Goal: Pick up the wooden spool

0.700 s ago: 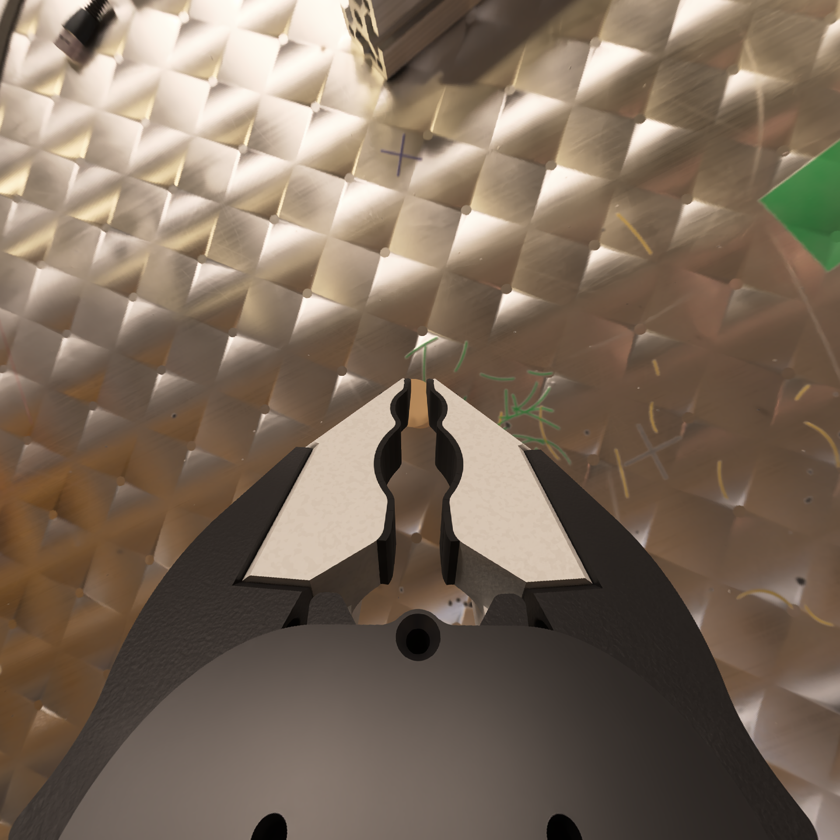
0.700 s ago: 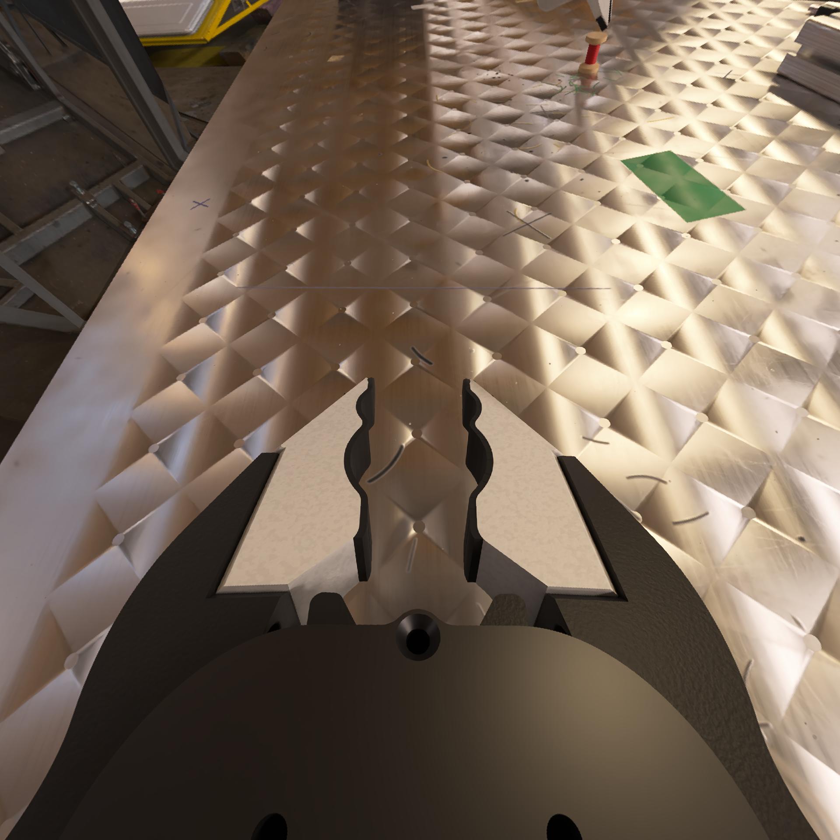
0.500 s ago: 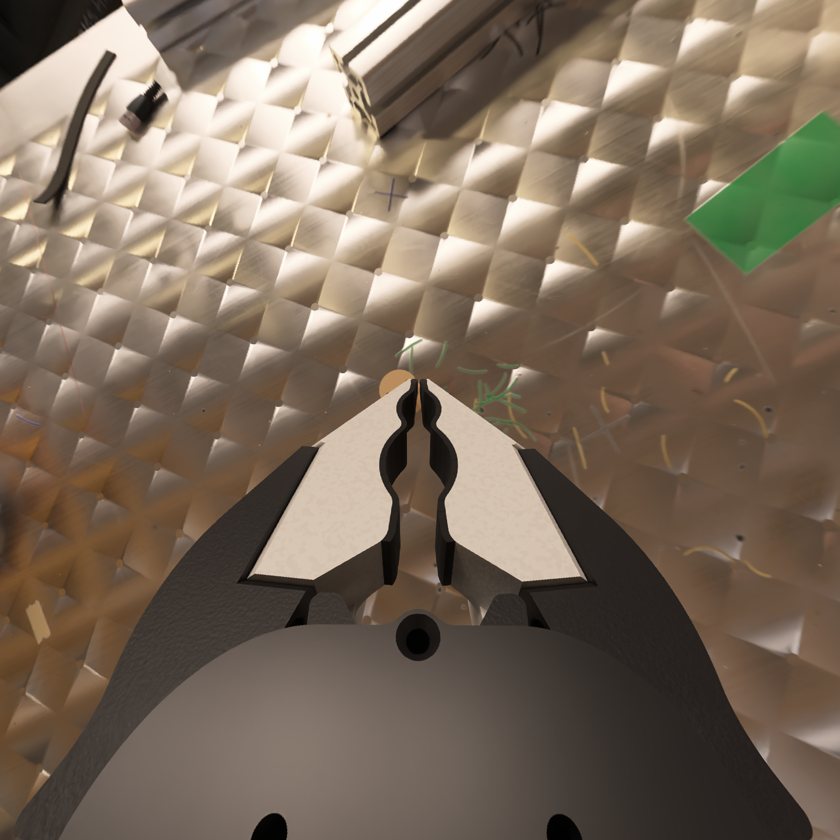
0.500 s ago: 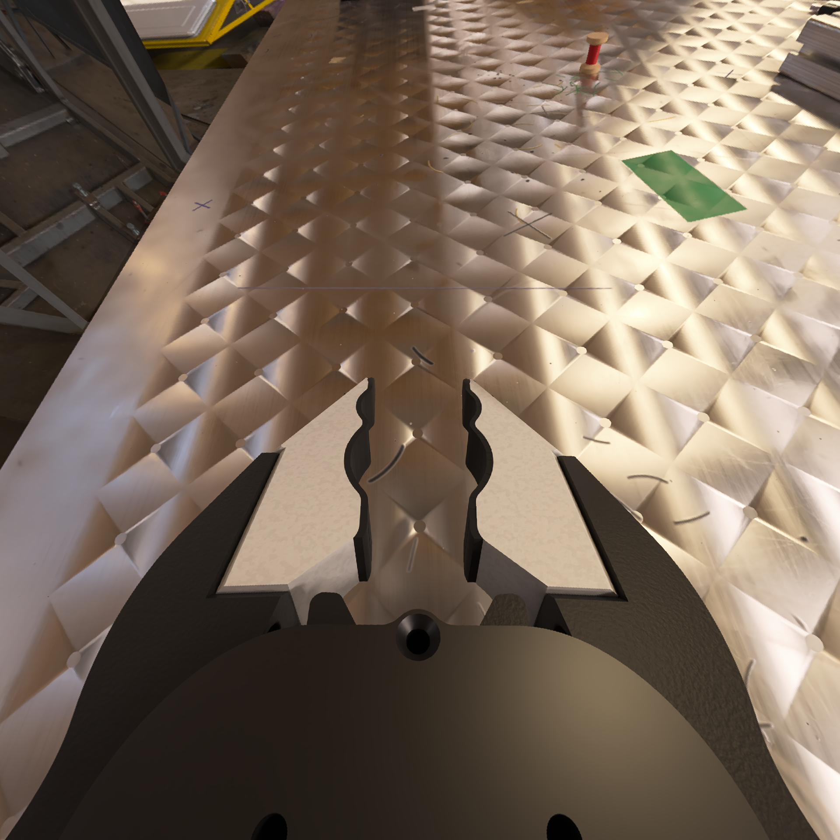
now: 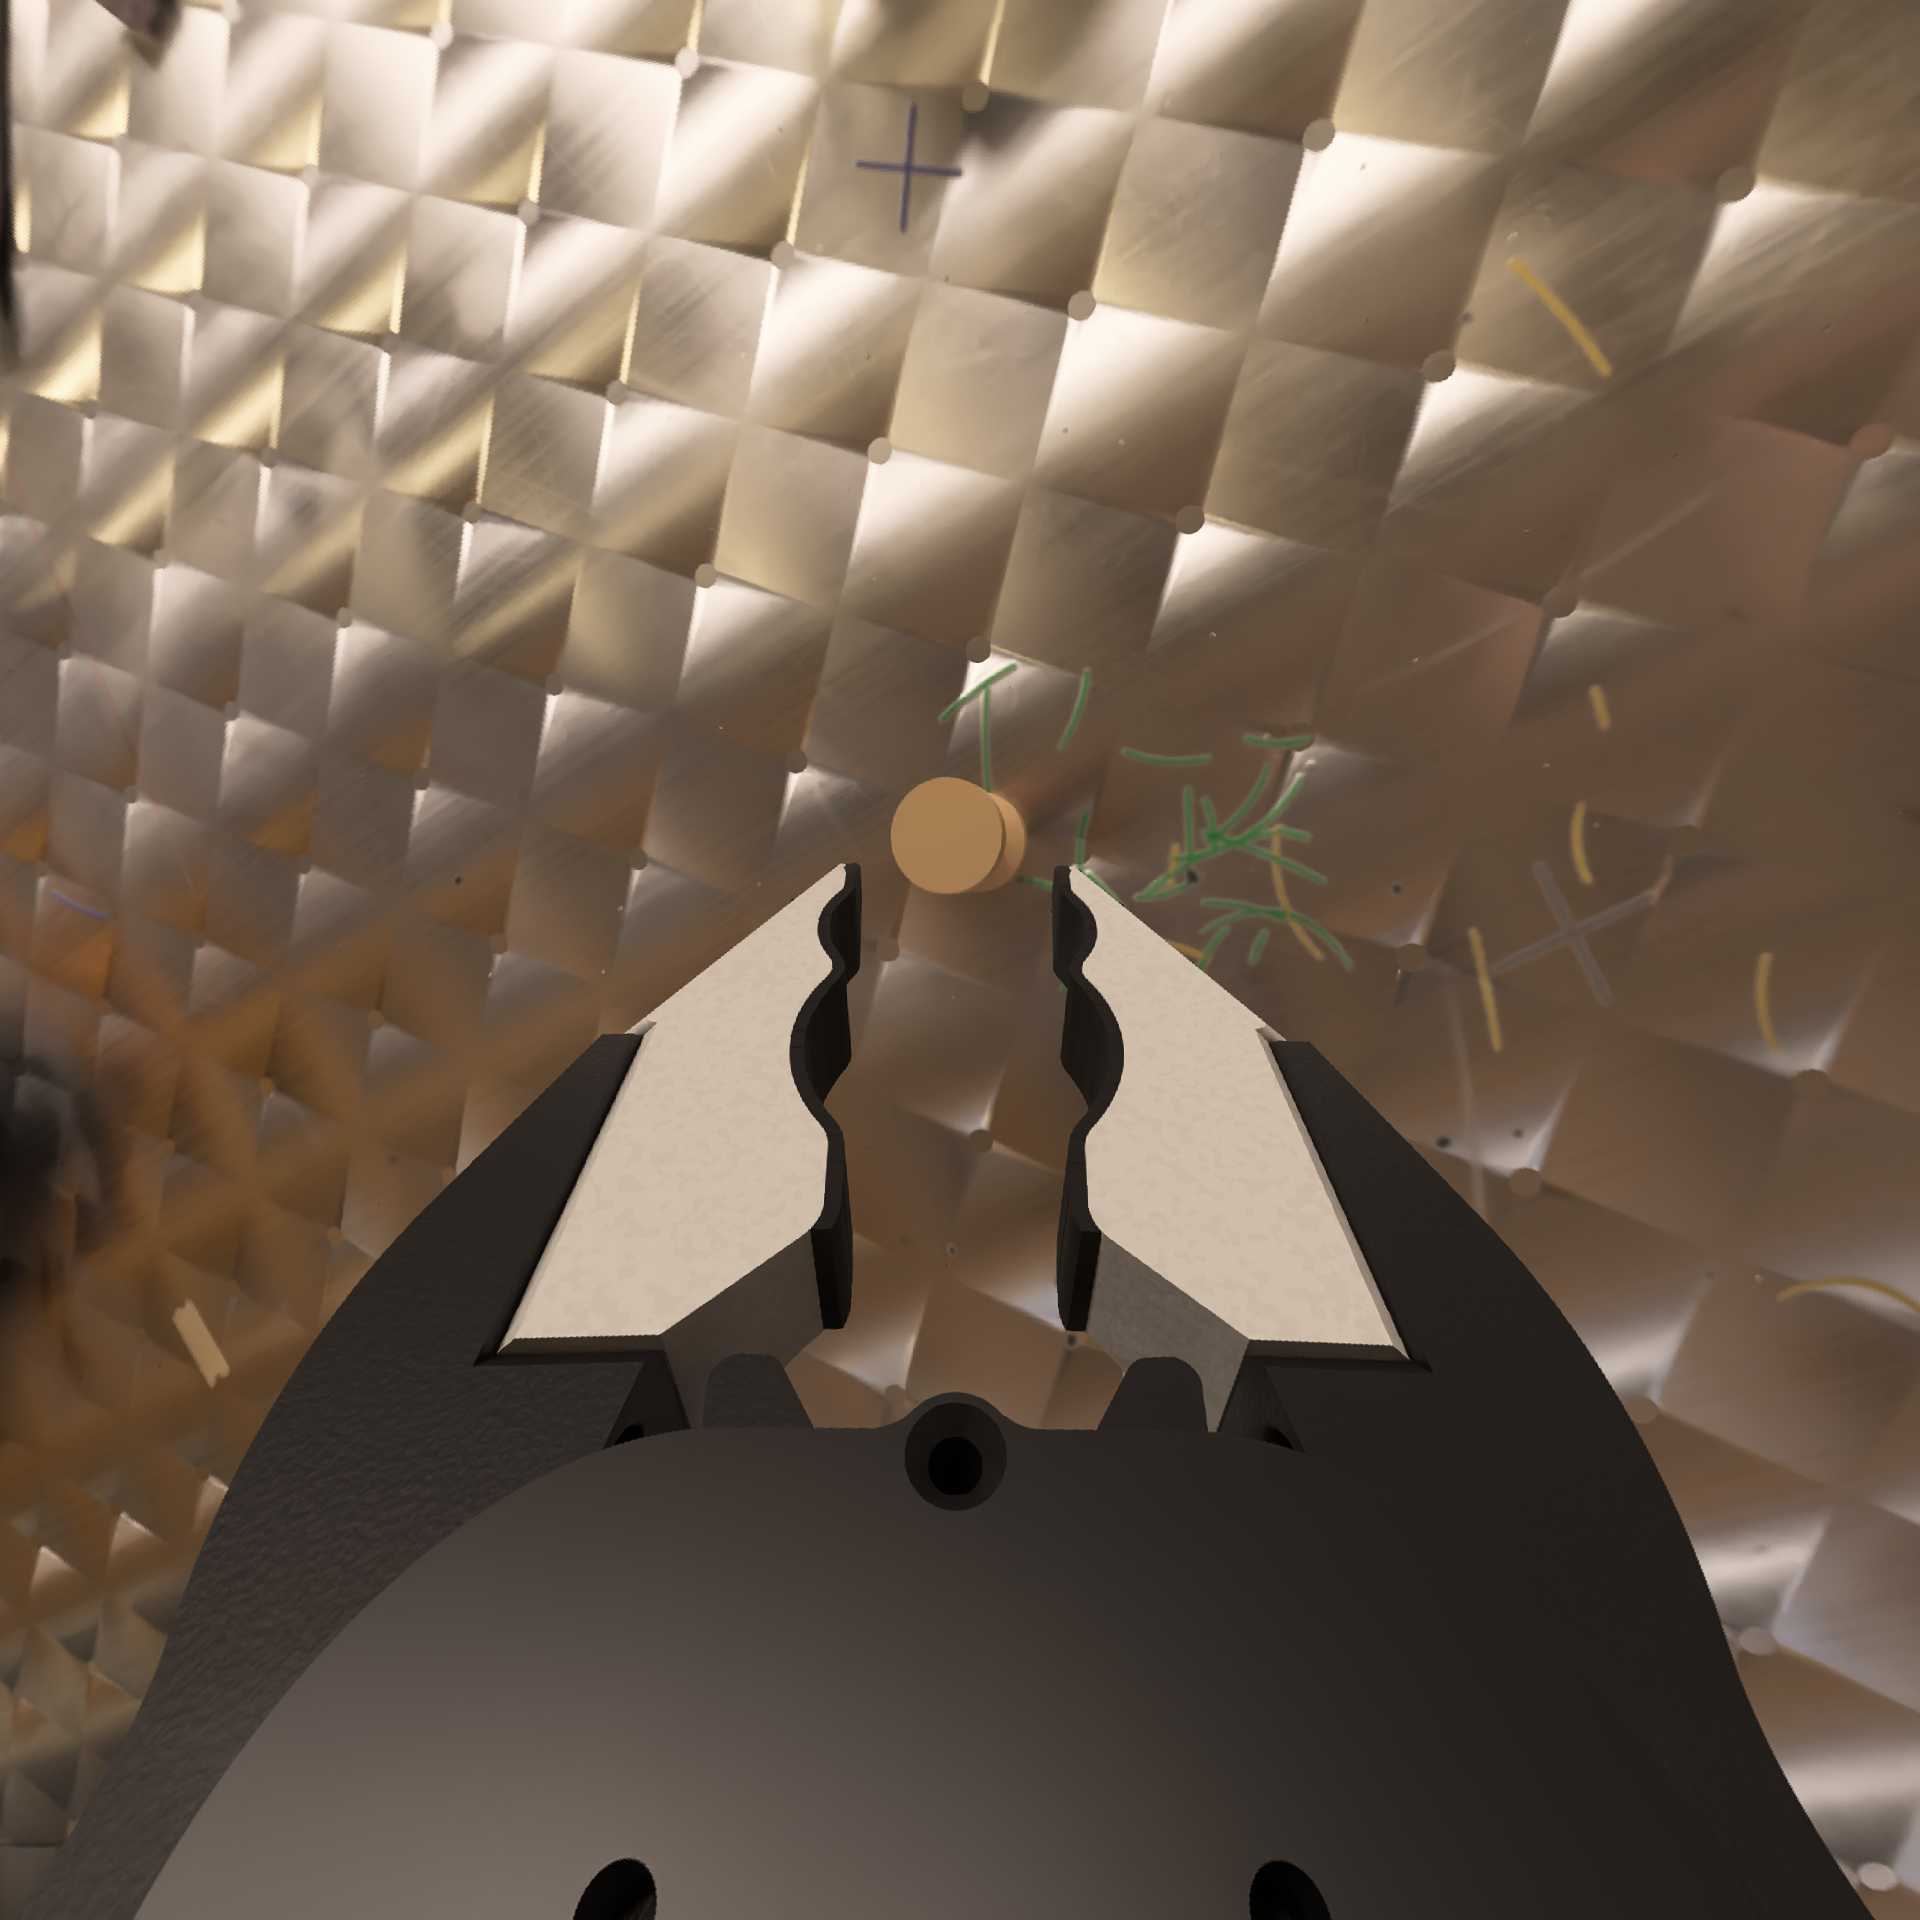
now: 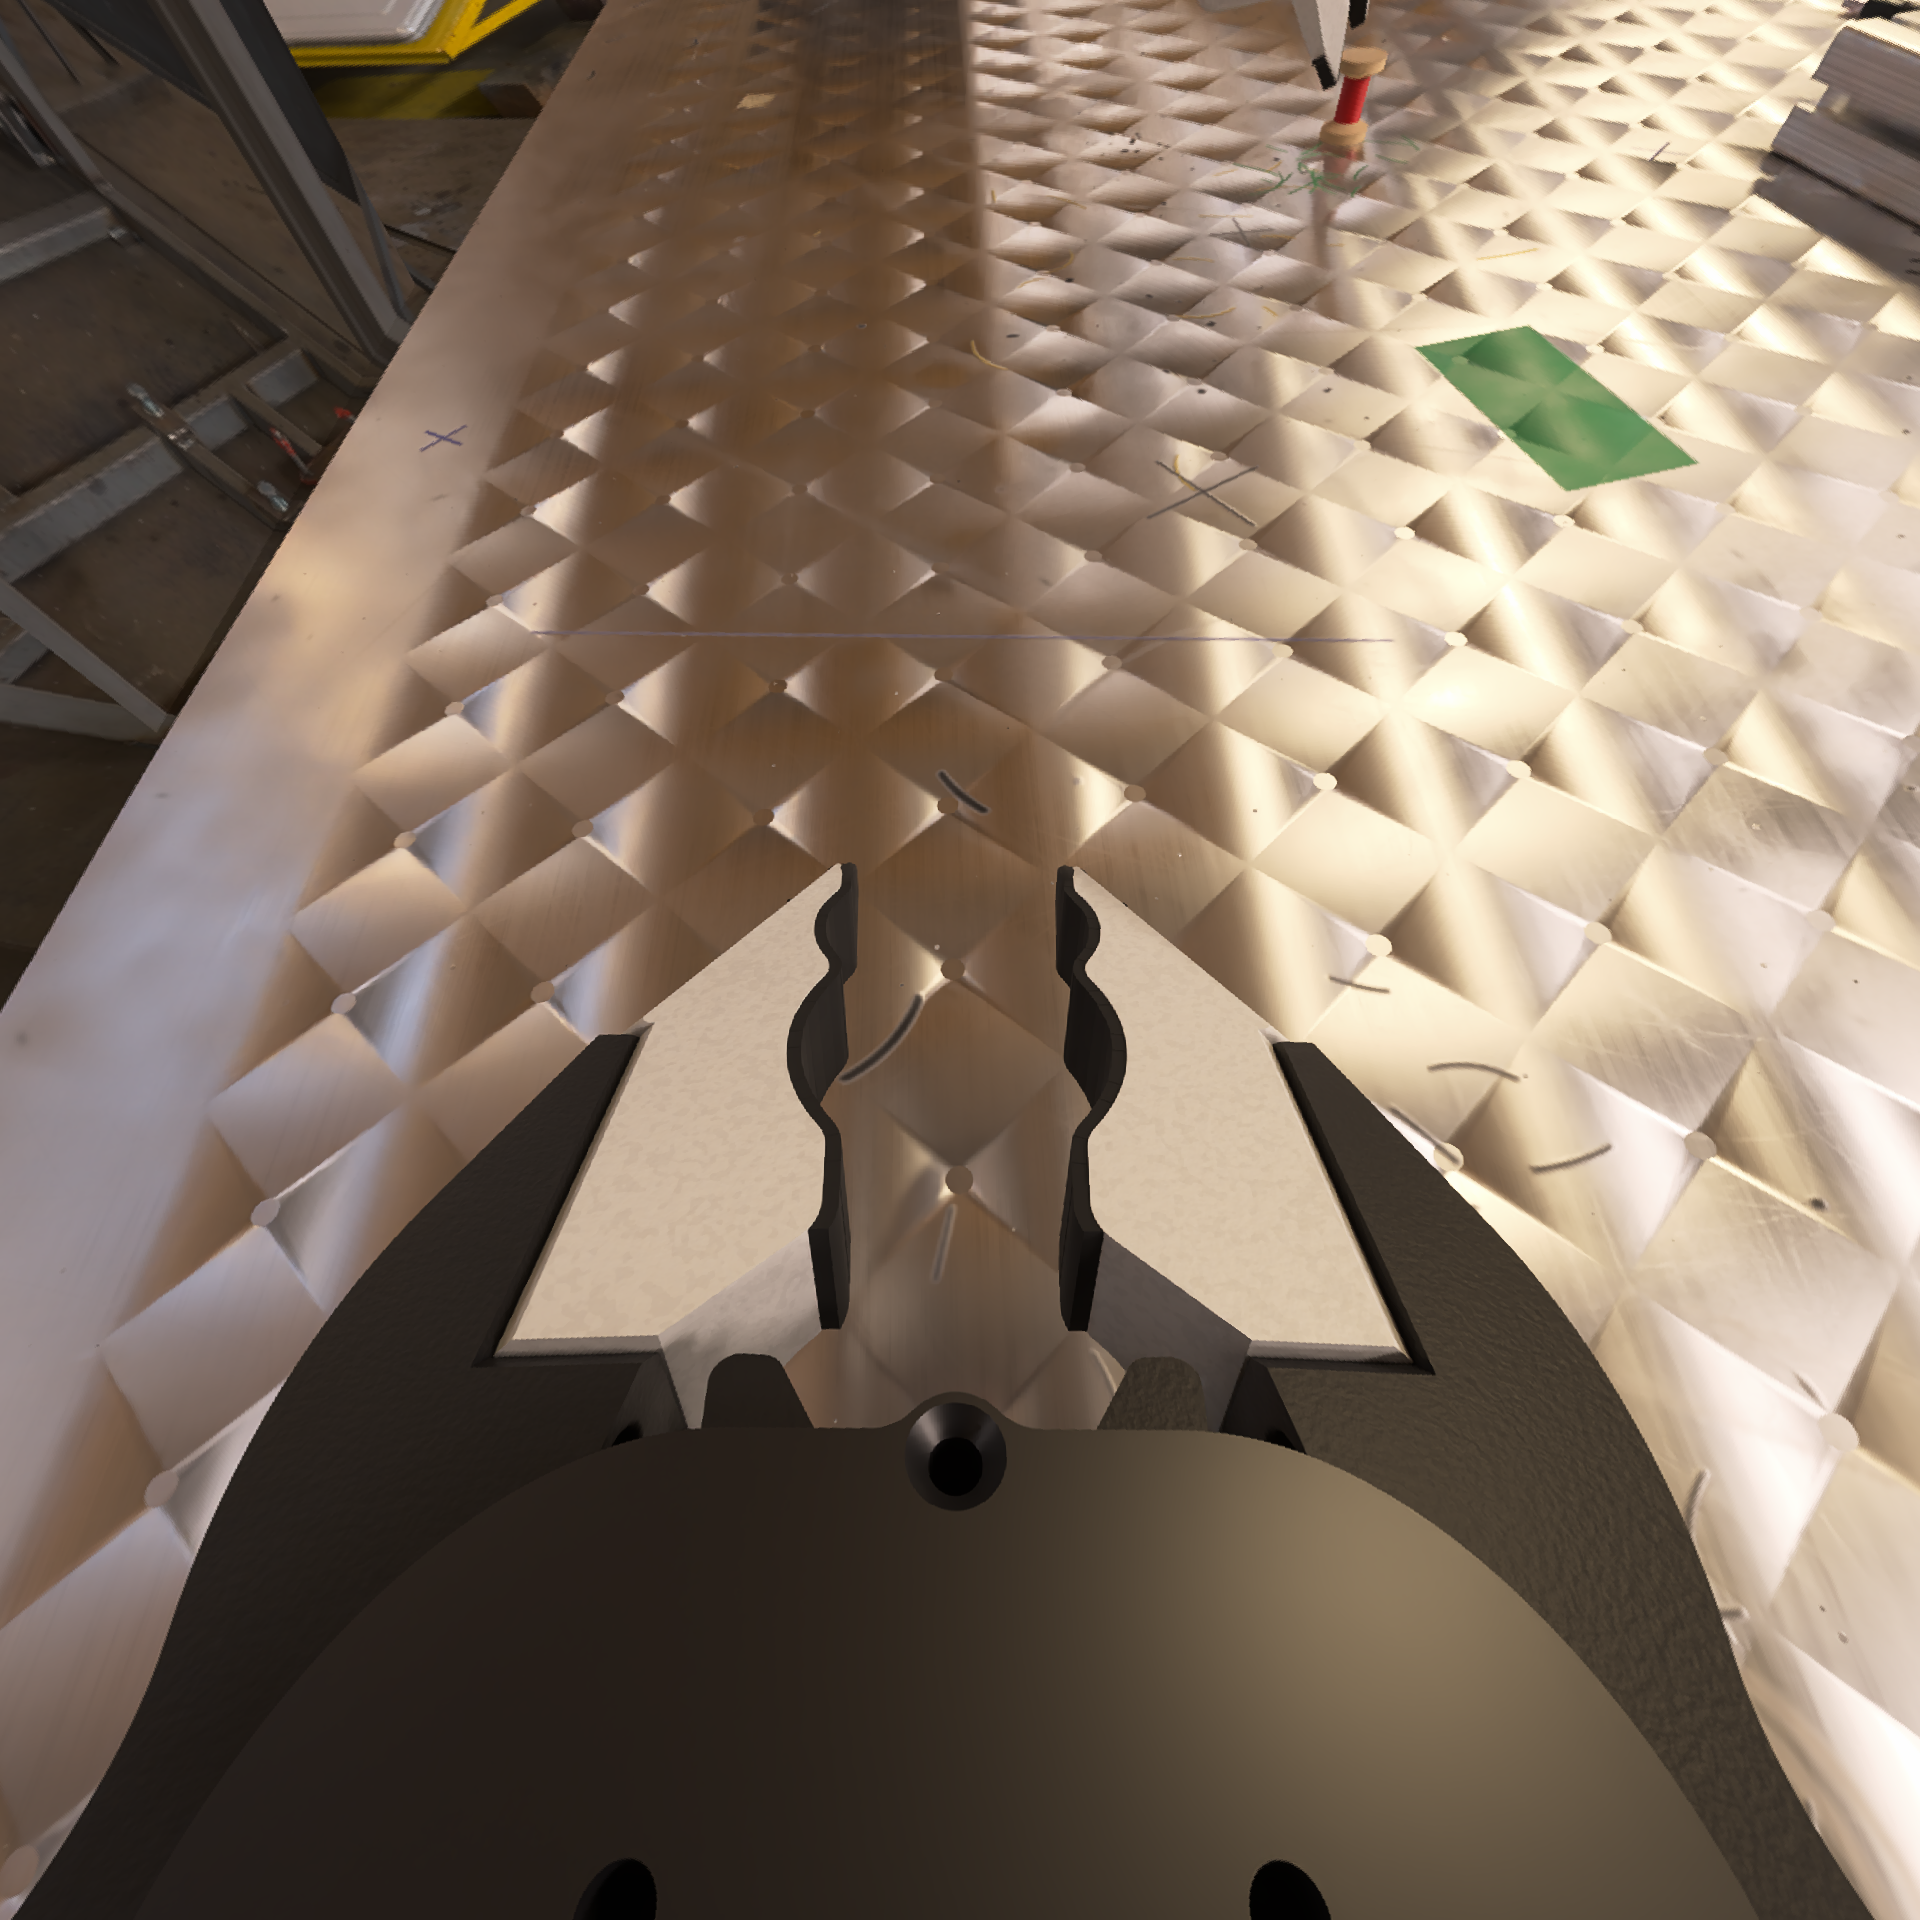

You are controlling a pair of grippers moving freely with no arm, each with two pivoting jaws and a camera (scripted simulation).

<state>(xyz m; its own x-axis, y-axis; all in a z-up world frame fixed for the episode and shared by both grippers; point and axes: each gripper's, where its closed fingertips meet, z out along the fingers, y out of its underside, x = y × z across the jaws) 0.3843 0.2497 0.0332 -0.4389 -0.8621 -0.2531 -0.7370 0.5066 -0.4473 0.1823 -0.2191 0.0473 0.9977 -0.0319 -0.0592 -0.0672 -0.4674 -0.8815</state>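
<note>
The wooden spool (image 5: pixel 951 836) stands upright on the patterned metal table (image 5: pixel 520 520). In the left wrist view I see its round tan top from above. My left gripper (image 5: pixel 956 878) is open and empty, its tips just short of the spool and to either side of it, not touching. In the right wrist view the spool (image 6: pixel 1351 99) is far off at the top, with red thread on its core, and a fingertip (image 6: pixel 1322 31) of the left gripper sits beside its top. My right gripper (image 6: pixel 956 873) is open and empty, low over the table.
A flat green patch (image 6: pixel 1553 405) lies on the table to the right. Metal bars (image 6: pixel 1860 135) lie at the far right. The table's left edge (image 6: pixel 208 727) drops to a floor with steel frames. Green and yellow thread scraps (image 5: pixel 1226 831) lie beside the spool.
My left gripper's jaws were nearly shut at the spool's top, then lifted away. Now they are wide open and close above the spool again. The spool stays on the table. The right gripper has not moved.
</note>
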